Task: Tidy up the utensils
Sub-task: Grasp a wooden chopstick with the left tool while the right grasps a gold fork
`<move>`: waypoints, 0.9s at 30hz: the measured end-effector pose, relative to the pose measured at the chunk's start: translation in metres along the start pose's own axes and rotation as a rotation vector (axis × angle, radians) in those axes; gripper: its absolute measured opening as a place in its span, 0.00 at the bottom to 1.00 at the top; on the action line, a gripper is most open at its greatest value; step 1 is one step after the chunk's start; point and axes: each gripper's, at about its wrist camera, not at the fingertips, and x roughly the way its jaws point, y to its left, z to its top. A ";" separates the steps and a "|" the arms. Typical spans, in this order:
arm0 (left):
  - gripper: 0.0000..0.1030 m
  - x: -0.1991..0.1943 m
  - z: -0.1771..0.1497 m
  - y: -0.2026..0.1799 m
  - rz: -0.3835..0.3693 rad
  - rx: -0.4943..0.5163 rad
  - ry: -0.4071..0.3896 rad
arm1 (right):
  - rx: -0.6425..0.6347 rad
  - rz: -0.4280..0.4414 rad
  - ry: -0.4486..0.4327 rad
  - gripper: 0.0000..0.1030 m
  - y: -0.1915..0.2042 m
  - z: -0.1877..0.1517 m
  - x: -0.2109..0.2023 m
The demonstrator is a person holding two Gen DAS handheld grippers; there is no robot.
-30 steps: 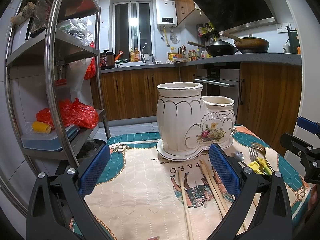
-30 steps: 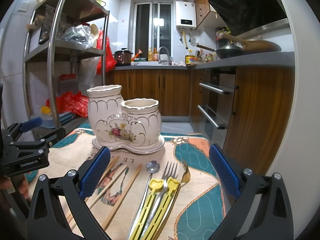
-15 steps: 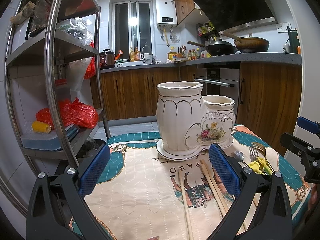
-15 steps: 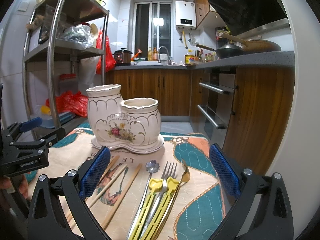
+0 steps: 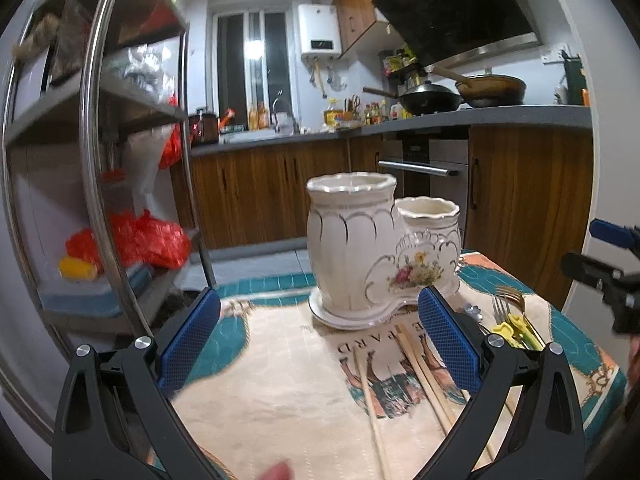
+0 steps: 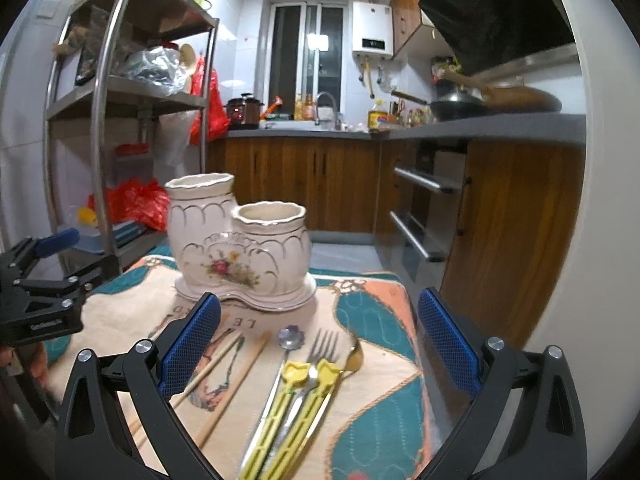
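A white ceramic twin-pot utensil holder (image 5: 380, 248) with a flower print stands at the far side of the cloth-covered table; it also shows in the right wrist view (image 6: 240, 248). Wooden chopsticks (image 5: 420, 364) (image 6: 224, 376) lie in front of it. To their right lie a silver fork (image 6: 320, 354), a flower-ended spoon (image 6: 291, 338), a gold spoon (image 6: 354, 356) and yellow-handled pieces (image 6: 296, 408). My left gripper (image 5: 320, 344) is open and empty above the cloth. My right gripper (image 6: 320, 344) is open and empty above the cutlery.
A patterned cloth (image 5: 280, 380) covers the small table. A metal shelf rack (image 5: 92, 200) with red bags stands at the left. Wooden cabinets and an oven (image 6: 424, 216) are behind and to the right. The table's right edge is close to the cutlery.
Both grippers have shifted slightly; the right wrist view has dipped and moved closer to the cutlery. Nothing was grasped.
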 end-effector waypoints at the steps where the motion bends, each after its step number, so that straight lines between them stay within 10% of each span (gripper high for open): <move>1: 0.95 -0.001 0.003 -0.001 0.009 0.022 0.002 | 0.023 0.014 0.024 0.95 -0.007 0.002 0.001; 12: 0.95 0.029 -0.008 0.003 -0.107 0.108 0.360 | 0.056 0.009 0.356 0.92 -0.044 -0.004 0.027; 19: 0.52 0.046 -0.043 0.007 -0.223 0.015 0.605 | 0.130 0.058 0.525 0.51 -0.052 -0.023 0.054; 27: 0.30 0.045 -0.050 -0.008 -0.242 0.059 0.632 | 0.118 0.078 0.583 0.30 -0.041 -0.031 0.063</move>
